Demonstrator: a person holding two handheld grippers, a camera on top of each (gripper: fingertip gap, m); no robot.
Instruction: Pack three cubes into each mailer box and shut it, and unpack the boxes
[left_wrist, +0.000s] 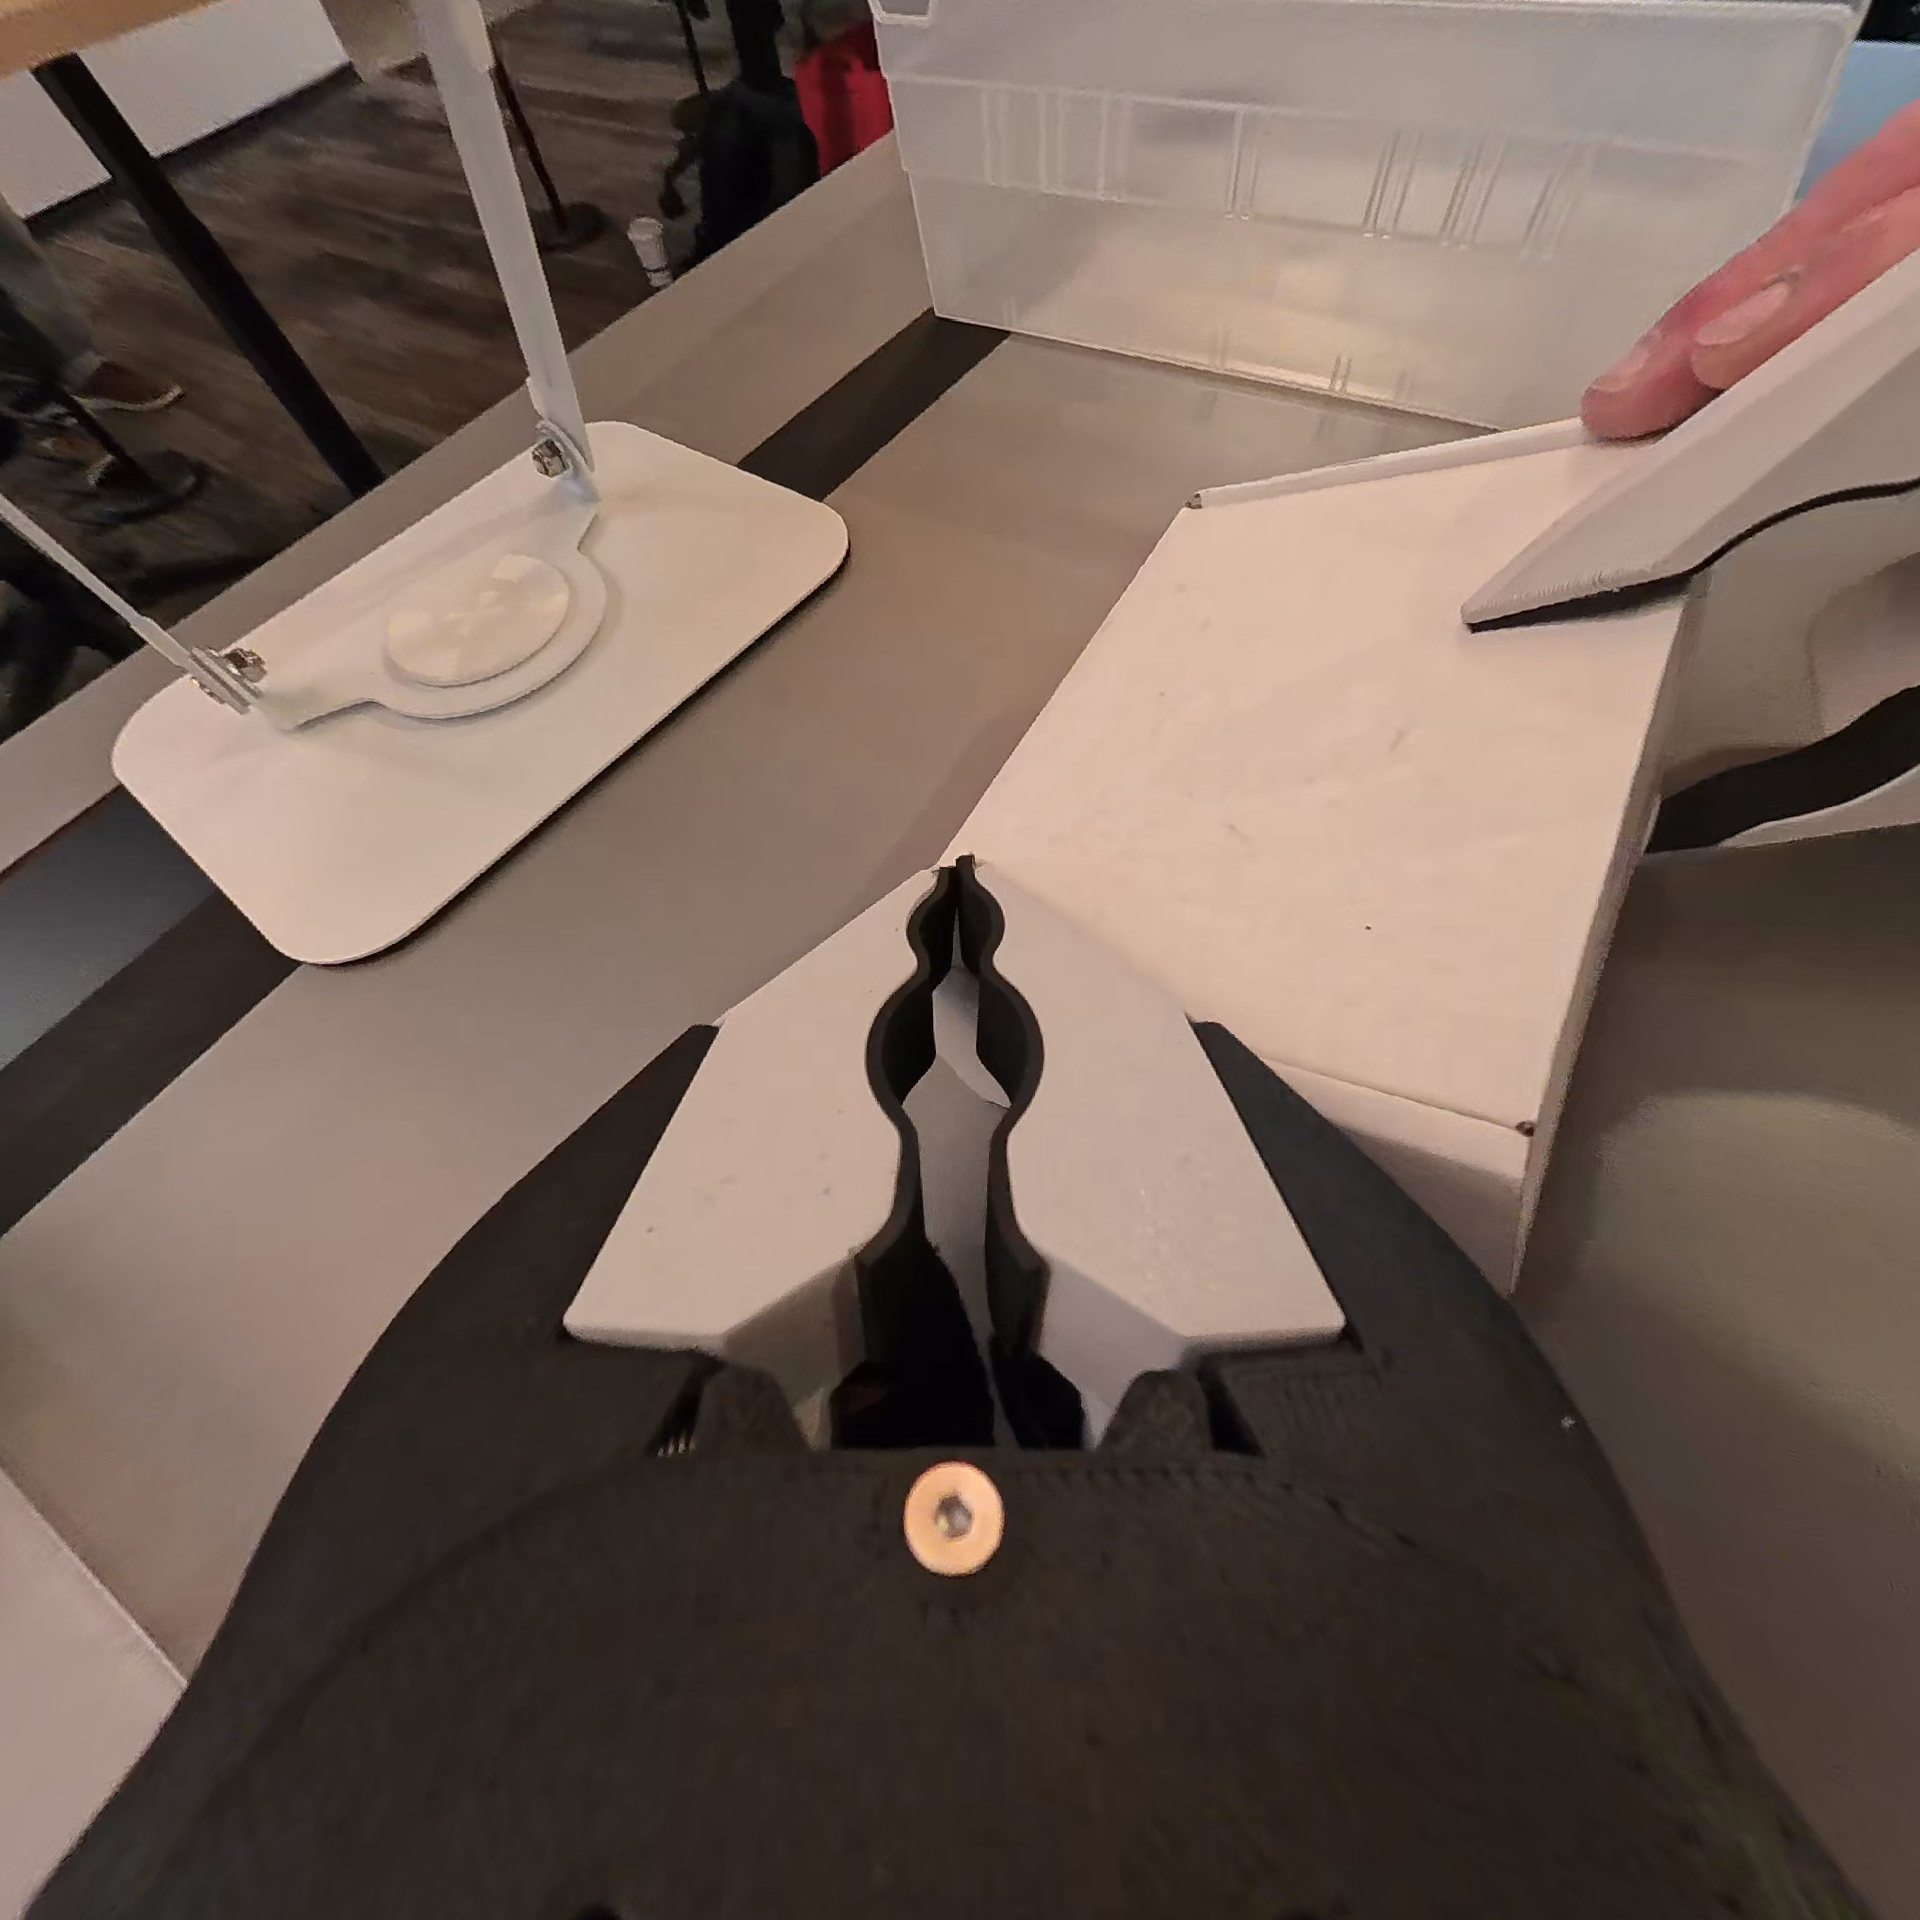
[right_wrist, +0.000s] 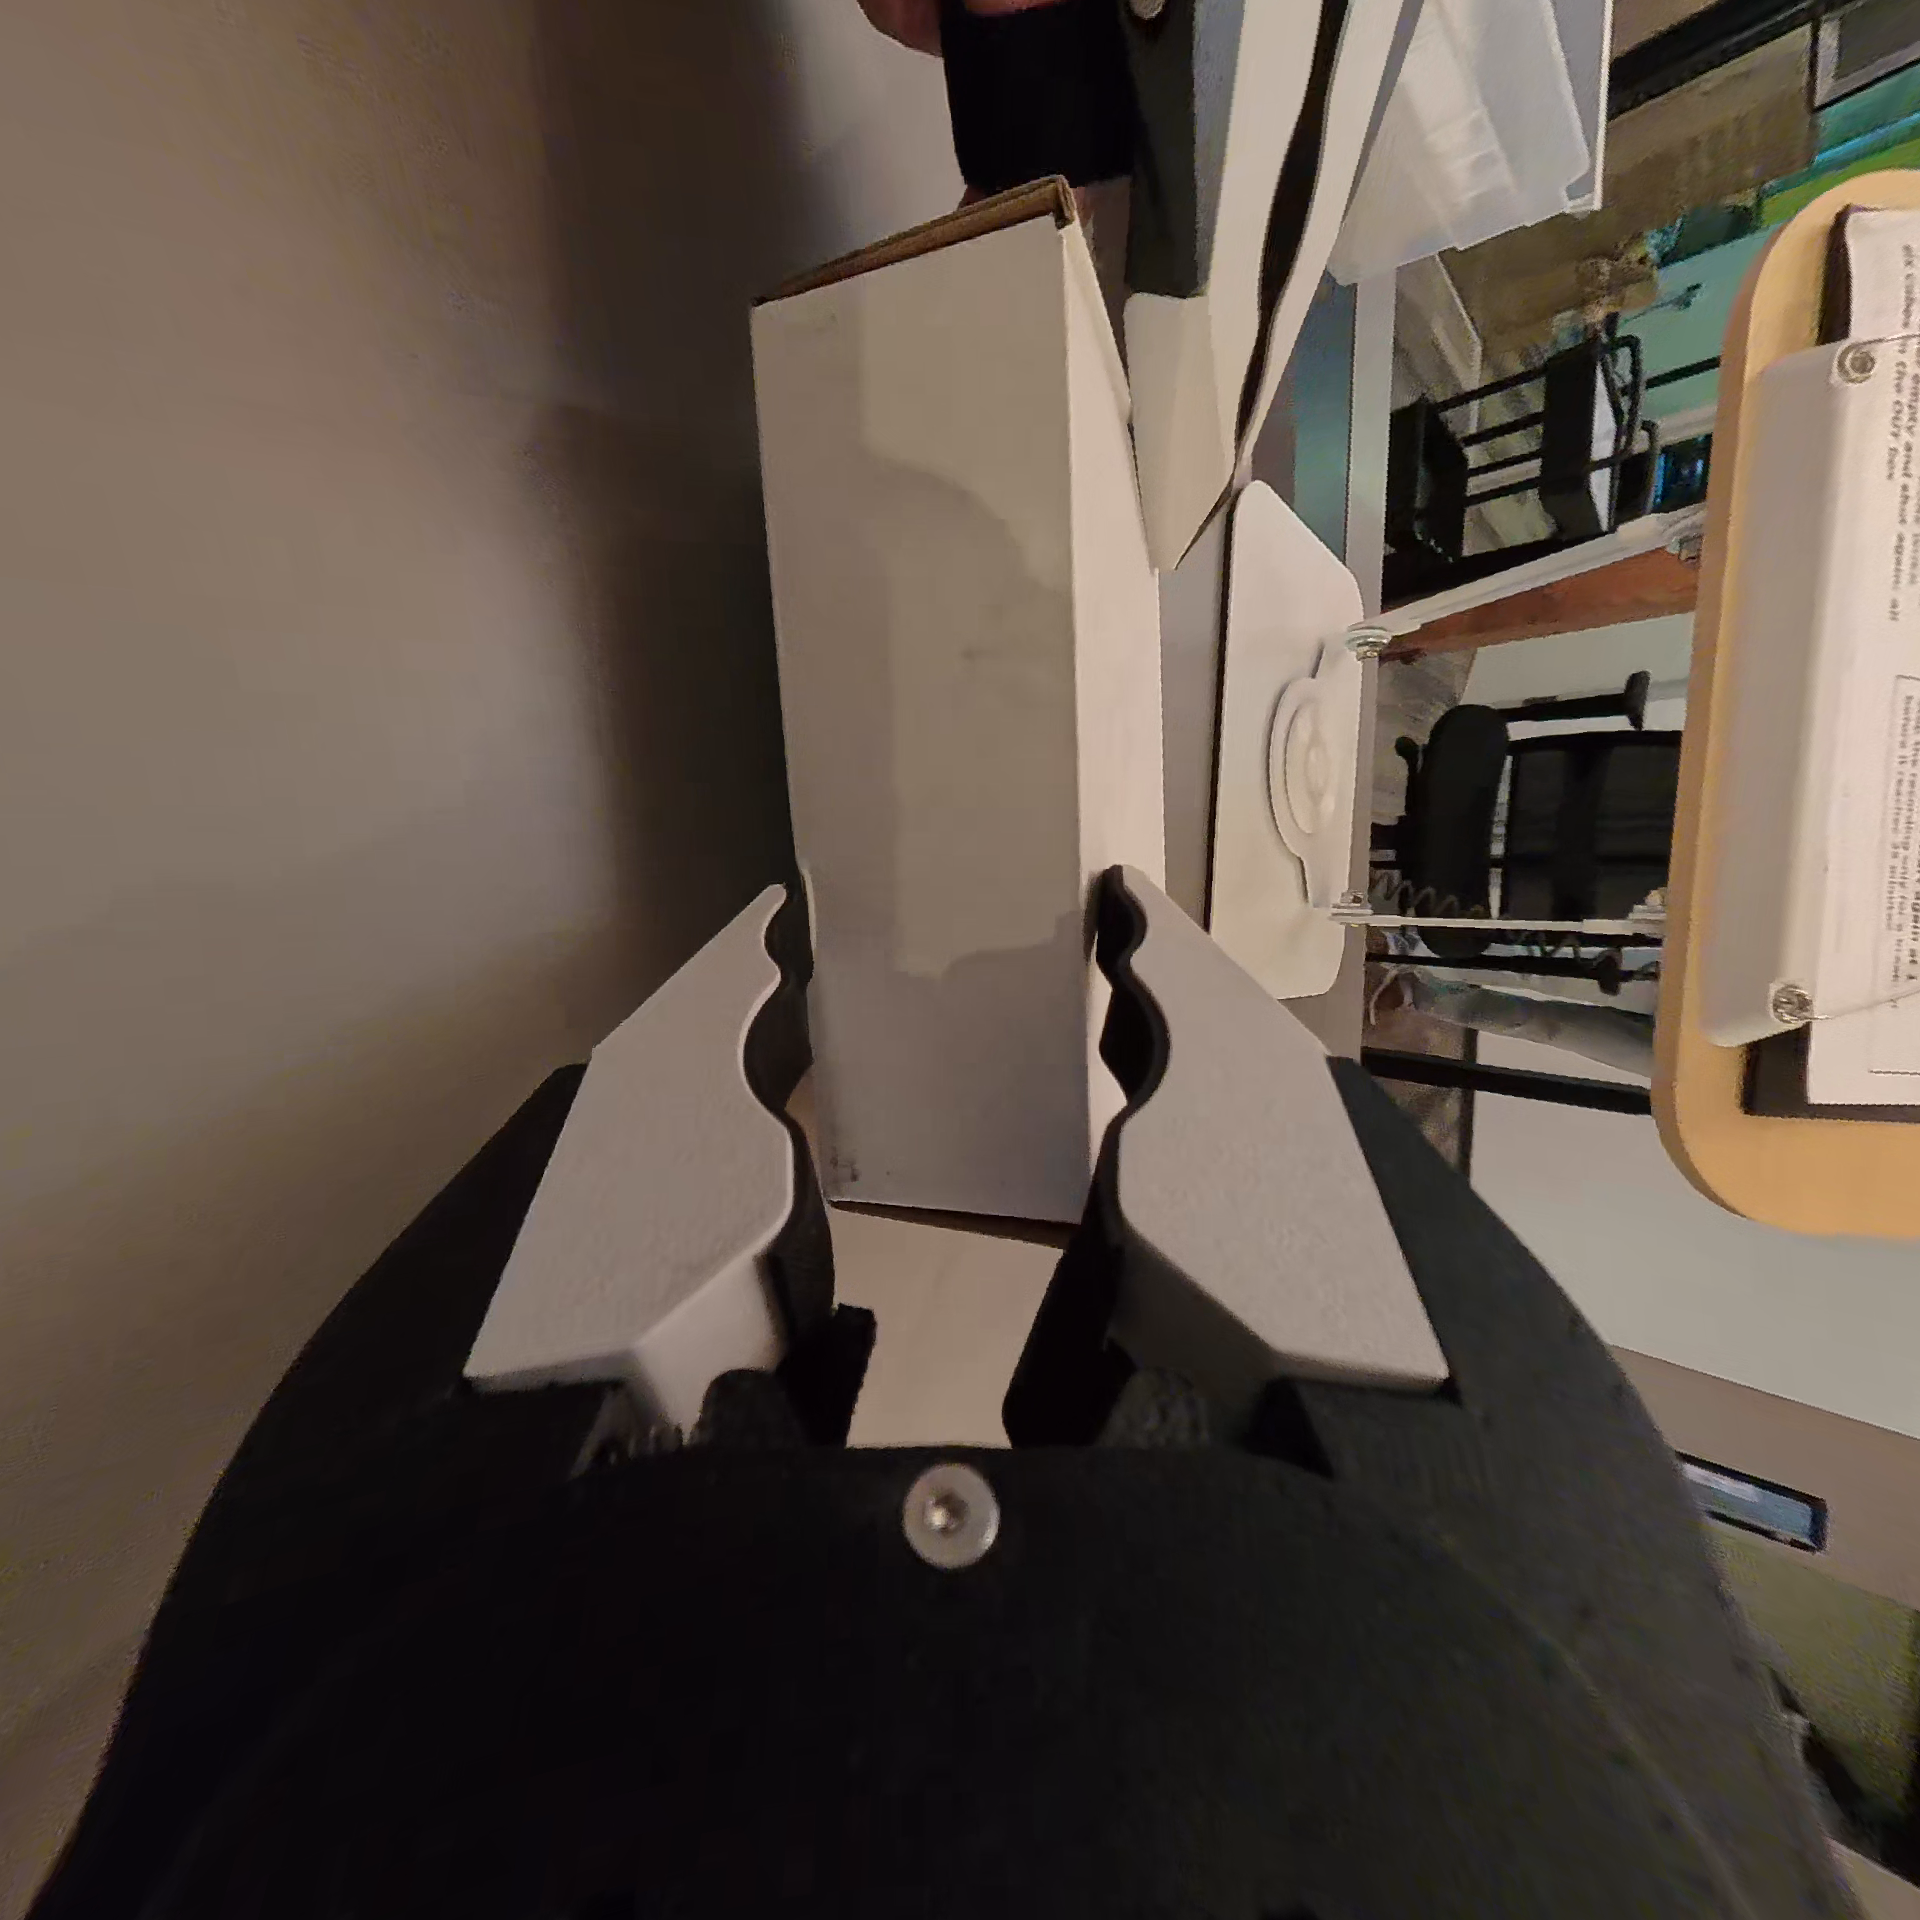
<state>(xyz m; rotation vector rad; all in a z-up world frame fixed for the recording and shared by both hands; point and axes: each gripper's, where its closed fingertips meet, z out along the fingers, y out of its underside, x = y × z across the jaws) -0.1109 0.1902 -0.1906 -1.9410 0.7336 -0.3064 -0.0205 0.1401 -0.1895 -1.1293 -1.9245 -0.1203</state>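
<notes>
Mailer box (left_wrist: 1299, 790) closed on grey table (left_wrist: 644, 1039), right gripper (right_wrist: 951, 935) clamping its end; left gripper (left_wrist: 956, 883) clenched on its near corner edge

Dim, warm indoor light. A soft sheen lies on the desk (left_wrist: 1039, 499) beside the white mailer box (left_wrist: 1299, 748), whose side is shadowed. Background is motion-blurred; wide-angle bending shows at the edges.

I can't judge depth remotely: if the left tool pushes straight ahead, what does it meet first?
The left tool, tips shut, points at the near corner of the white mailer box. It would likely meet that first; they may already be touching.
</notes>
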